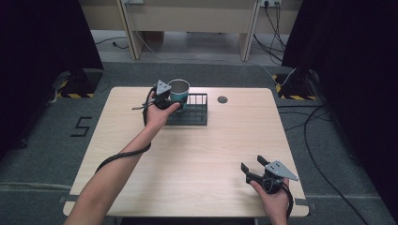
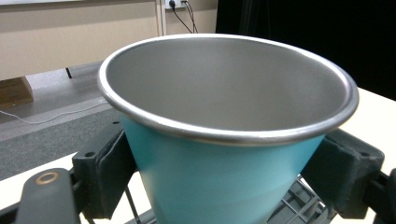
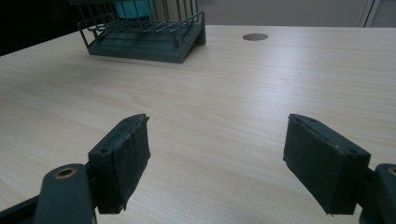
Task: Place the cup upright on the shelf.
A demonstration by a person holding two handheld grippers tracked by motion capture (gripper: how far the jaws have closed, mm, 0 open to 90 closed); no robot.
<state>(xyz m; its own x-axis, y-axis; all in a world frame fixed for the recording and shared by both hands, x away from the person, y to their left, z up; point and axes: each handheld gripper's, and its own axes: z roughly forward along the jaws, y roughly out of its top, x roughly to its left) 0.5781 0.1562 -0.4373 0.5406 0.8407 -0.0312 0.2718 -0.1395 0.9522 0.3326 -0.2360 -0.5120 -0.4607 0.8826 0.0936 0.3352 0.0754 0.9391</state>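
A teal metal cup with a steel rim and inside sits upright at the left end of a dark wire rack at the table's far middle. My left gripper is shut on the cup; in the left gripper view the cup is pinched between both pads, with the rack just below it. My right gripper rests near the table's front right corner, open, with nothing between its fingers. In the right gripper view the rack stands far off with the cup in it.
The light wooden table has a round cable hole right of the rack. Cables trail from both grippers. Black curtains flank the table, with floor cables at the right and a wooden desk behind.
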